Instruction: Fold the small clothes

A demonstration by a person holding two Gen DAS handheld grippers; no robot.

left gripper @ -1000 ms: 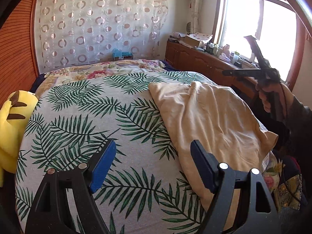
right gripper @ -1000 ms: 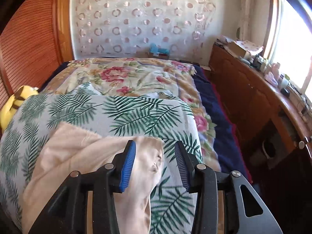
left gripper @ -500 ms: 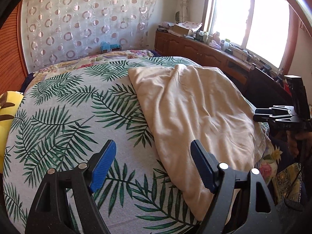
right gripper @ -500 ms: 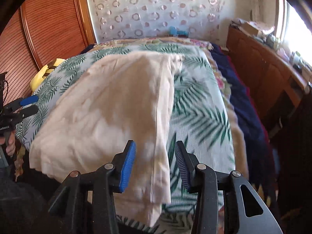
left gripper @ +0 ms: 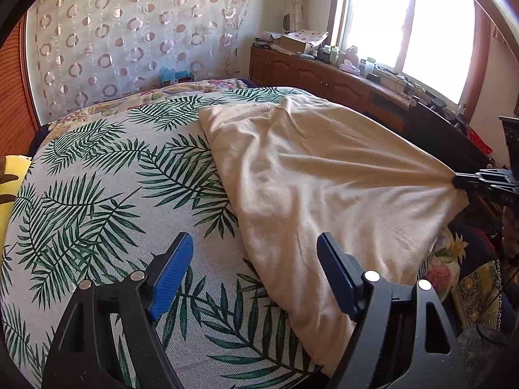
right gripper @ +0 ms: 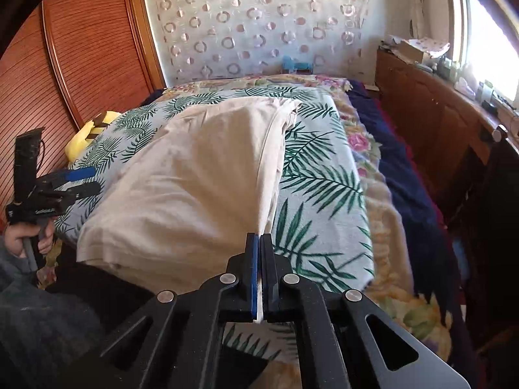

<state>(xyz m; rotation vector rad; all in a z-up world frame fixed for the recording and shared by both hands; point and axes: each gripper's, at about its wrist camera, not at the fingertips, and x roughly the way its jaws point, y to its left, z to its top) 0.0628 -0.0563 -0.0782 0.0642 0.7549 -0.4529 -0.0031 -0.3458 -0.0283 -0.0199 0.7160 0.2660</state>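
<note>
Right claw (right gripper: 259, 253) has just closed, pinching the garment (right gripper: 194, 181) at its corner by the bed's (right gripper: 324, 194) near edge; left claw (left gripper: 253, 259) gapes empty at the opposite corner. Risk: thin pinch slips under pull, and one-sided lift bunches cloth

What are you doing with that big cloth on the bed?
A person is getting ready to fold a cream garment spread on the palm-leaf bedspread. The right gripper has just closed and now pinches the garment's near corner, pulling the fabric taut there. The left gripper is open above the bedspread beside the garment's opposite edge, holding nothing. No fold has been made yet.
</note>
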